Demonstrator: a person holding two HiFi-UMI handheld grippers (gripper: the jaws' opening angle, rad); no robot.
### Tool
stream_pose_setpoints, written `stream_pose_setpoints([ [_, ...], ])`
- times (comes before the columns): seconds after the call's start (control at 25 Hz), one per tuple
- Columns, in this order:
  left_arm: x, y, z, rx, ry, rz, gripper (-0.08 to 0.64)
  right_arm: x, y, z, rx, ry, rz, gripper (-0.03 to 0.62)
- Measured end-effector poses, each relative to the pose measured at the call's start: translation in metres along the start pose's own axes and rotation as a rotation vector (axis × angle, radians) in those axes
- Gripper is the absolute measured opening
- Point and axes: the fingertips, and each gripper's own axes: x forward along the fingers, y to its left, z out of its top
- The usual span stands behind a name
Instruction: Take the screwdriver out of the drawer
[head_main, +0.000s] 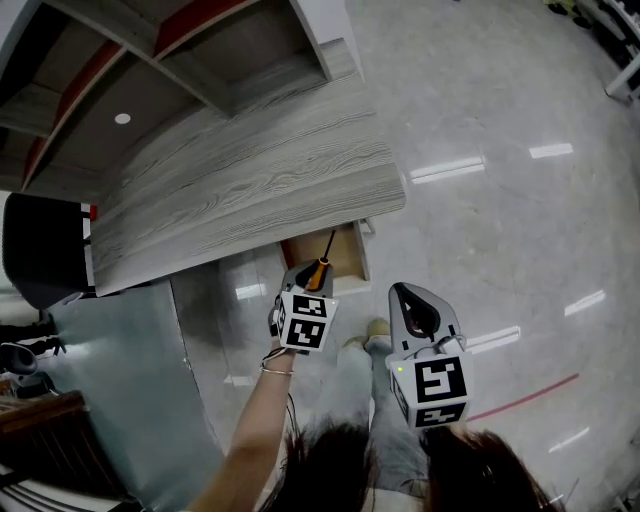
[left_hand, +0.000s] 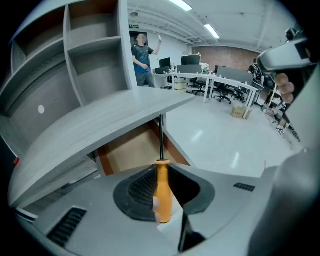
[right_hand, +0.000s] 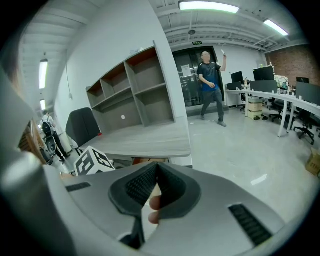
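Observation:
An orange-handled screwdriver (head_main: 321, 268) (left_hand: 162, 192) is clamped by its handle in my left gripper (head_main: 312, 276) (left_hand: 161, 167); its dark metal shaft sticks out past the pads. It hangs above the open wooden drawer (head_main: 361, 252) (left_hand: 127, 152) under the front edge of the grey wood-grain desk (head_main: 250, 180) (left_hand: 110, 117). My right gripper (head_main: 404, 294) (right_hand: 156, 168) hovers to the right of the drawer over the floor. Its pads meet and hold nothing. In the right gripper view, the left gripper's marker cube (right_hand: 93, 162) shows at the lower left.
A black chair (head_main: 38, 250) stands left of the desk and a grey shelf unit (head_main: 150, 60) (right_hand: 135, 90) rises behind it. A grey cabinet (head_main: 130, 380) is at the lower left. A person (left_hand: 143, 56) (right_hand: 210, 85) stands far off near office desks (left_hand: 225, 80). Glossy floor (head_main: 500, 200) spreads to the right.

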Motion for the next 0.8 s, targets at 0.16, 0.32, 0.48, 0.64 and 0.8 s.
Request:
stream_pose_setpoints([
  [0.16, -0.013, -0.003, -0.007, -0.028, -0.009, -0.009, 0.077, 0.002, 0.012, 0.005, -0.013, 0.011, 0.027, 0.026],
  [0.32, -0.028, -0.002, -0.009, -0.062, -0.031, -0.006, 0.077, 0.001, 0.02, 0.012, -0.026, -0.007, 0.033, 0.026],
  [0.48, -0.05, 0.002, -0.002, -0.096, -0.072, 0.006, 0.077, -0.004, 0.03, 0.014, -0.054, -0.006, 0.037, 0.026],
  [0.64, -0.074, 0.004, 0.007, -0.105, -0.122, 0.009, 0.077, -0.014, 0.044, 0.015, -0.075, -0.013, 0.044, 0.026],
  [0.8, -0.099, 0.003, 0.013, -0.124, -0.161, 0.014, 0.077, -0.026, 0.056, 0.017, -0.096, -0.026, 0.045, 0.026],
])
